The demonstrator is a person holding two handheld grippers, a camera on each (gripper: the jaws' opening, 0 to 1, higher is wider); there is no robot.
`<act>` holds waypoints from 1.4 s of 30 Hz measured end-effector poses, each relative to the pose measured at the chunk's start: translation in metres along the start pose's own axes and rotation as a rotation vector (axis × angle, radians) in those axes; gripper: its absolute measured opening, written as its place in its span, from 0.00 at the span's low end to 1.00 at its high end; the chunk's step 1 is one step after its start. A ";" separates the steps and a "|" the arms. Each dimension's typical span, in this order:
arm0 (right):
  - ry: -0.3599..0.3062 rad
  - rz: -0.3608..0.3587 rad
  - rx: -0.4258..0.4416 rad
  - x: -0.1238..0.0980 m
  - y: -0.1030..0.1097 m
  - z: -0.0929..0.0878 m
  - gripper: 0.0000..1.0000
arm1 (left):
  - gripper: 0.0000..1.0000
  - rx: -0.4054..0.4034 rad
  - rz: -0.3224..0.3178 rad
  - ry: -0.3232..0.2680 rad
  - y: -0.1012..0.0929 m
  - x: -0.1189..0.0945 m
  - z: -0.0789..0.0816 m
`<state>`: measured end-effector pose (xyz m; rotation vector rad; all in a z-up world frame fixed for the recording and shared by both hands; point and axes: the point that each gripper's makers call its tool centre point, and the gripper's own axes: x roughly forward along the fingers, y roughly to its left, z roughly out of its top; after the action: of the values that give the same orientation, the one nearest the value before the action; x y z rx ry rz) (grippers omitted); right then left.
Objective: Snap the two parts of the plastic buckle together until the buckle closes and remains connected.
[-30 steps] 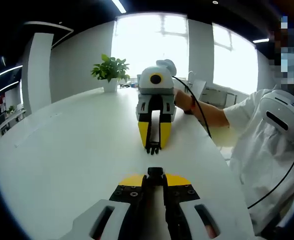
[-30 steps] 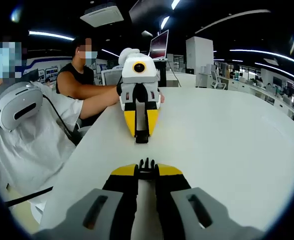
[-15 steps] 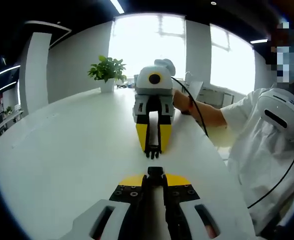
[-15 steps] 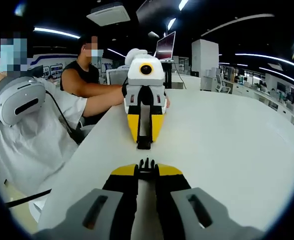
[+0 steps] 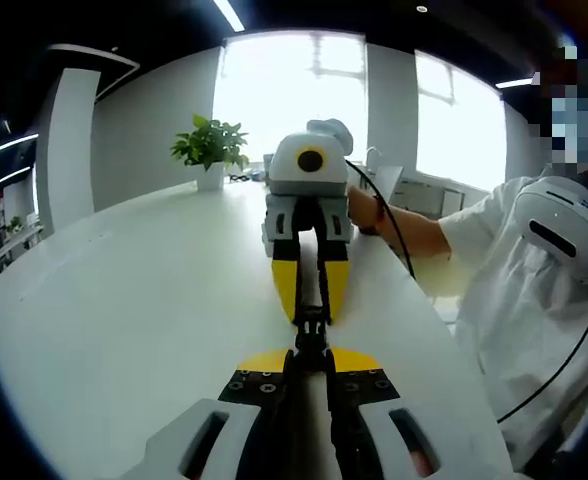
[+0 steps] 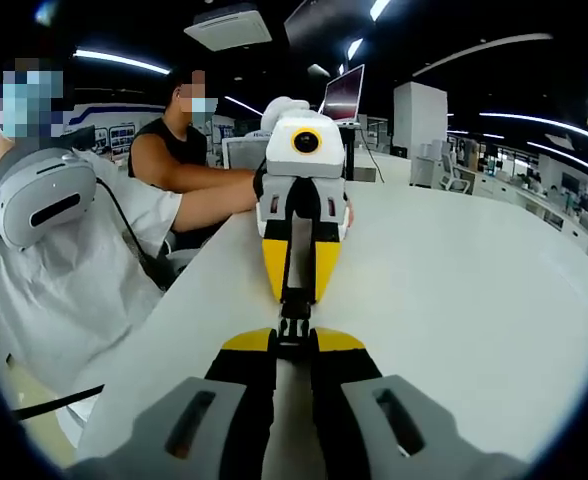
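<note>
Buckle halves meet tip to tip above the white bench (image 5: 124,300), their long axis running straight from my left tongs (image 5: 311,352) to my right tongs (image 6: 294,338). My left tongs pinch the socket half (image 5: 311,348); my right tongs pinch the pronged half (image 6: 294,328), prongs pointing into the socket.

White short sleeve (image 5: 494,225), grey-and-white gripper (image 5: 310,352) bodies, yellow-tipped black fingers (image 5: 264,375), black cable (image 5: 394,225), screws.
</note>
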<state>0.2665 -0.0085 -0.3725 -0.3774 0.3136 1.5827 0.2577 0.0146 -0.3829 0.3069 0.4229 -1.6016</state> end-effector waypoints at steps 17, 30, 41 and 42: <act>-0.017 0.018 0.007 0.007 0.006 0.001 0.12 | 0.11 0.009 -0.010 -0.011 -0.010 0.004 0.002; -0.047 0.016 0.010 0.012 0.013 -0.002 0.12 | 0.11 0.019 -0.014 -0.018 -0.011 0.007 0.005; -0.055 0.000 0.030 0.009 0.012 -0.001 0.11 | 0.11 0.002 -0.010 -0.032 -0.010 0.009 0.005; -0.054 -0.001 0.032 0.009 0.011 -0.001 0.11 | 0.10 0.000 -0.007 -0.032 -0.010 0.010 0.005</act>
<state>0.2552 -0.0014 -0.3771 -0.3088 0.2969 1.5825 0.2471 0.0040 -0.3814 0.2797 0.3993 -1.6119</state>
